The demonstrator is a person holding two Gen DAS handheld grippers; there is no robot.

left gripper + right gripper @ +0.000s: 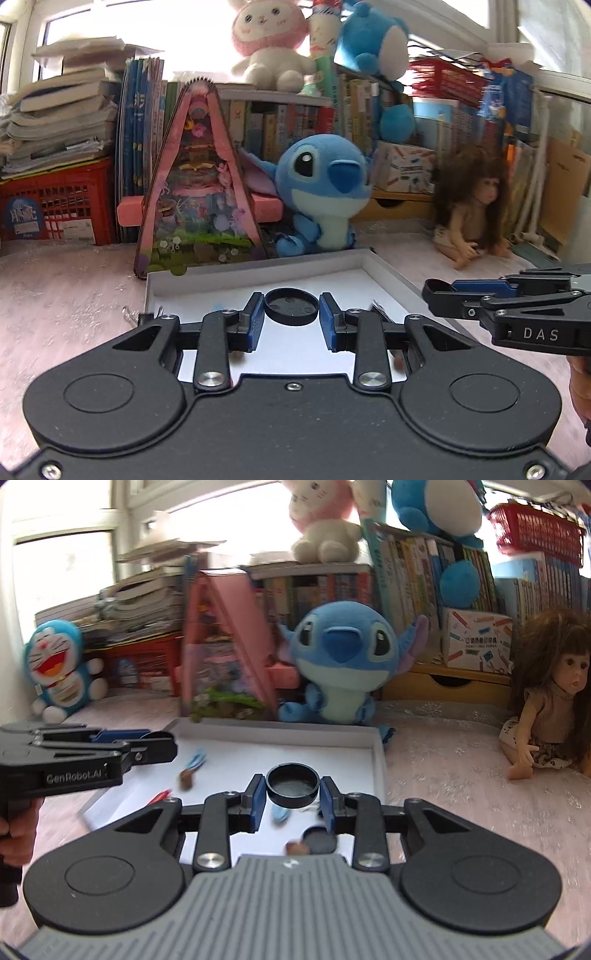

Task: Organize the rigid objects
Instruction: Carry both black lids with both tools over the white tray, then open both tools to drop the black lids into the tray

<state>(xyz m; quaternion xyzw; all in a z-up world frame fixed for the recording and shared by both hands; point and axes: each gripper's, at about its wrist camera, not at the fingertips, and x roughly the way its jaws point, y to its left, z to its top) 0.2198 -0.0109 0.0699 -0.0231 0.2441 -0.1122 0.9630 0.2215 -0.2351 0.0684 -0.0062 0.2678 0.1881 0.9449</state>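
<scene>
Each claw carries one round black cap. The left claw grips a black cap by its rim between the blue pads, jaws narrow; the right claw grips a second black cap the same way. Both caps sit above the white tray, clear of its floor; the rim grip likely keeps each cap level for set-down. Each cap faces hollow side up; being round, it has no long axis, and its flat plane lies roughly level. Small items, blurred, lie on the tray floor; the tray rests on the pink-covered desk.
</scene>
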